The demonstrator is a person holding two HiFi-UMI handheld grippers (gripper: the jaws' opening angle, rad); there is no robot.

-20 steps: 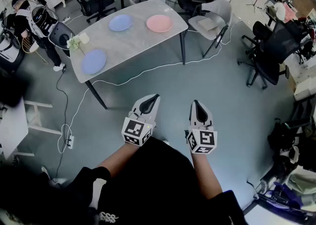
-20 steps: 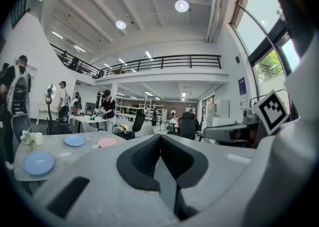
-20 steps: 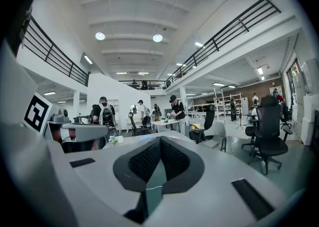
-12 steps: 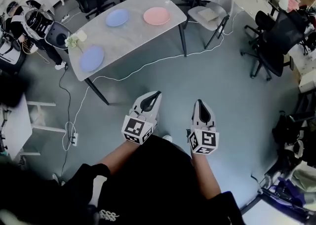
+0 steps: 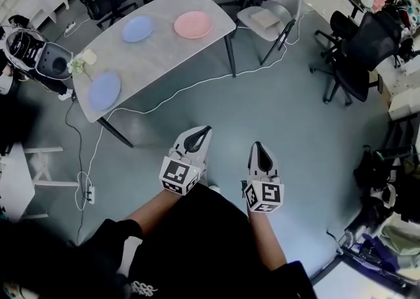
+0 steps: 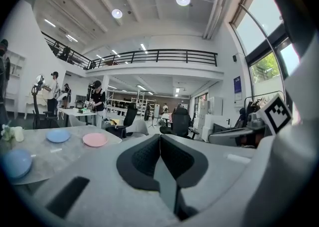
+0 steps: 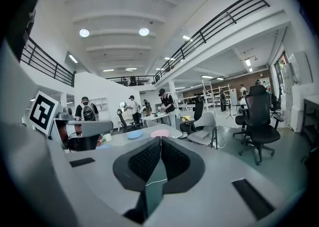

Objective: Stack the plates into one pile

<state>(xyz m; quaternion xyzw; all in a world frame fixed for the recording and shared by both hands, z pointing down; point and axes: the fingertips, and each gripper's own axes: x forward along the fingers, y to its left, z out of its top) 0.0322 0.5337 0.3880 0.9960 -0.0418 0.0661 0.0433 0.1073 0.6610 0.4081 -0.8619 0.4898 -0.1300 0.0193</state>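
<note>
Three plates (image 5: 138, 29) on table (image 5: 165, 54), well beyond left tongs (image 5: 205, 130), right tongs (image 5: 256, 145).

Bright, even indoor light, heavy fisheye bend.
I see ceiling lamps (image 7: 84, 32) glaring white, daylight through the window (image 6: 261, 66), black corners in both gripper views.

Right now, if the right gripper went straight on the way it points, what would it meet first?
Nothing close: the right gripper faces bare floor. Farther on it would probably meet the table, at the end by the pink plate, though depth is unclear.
</note>
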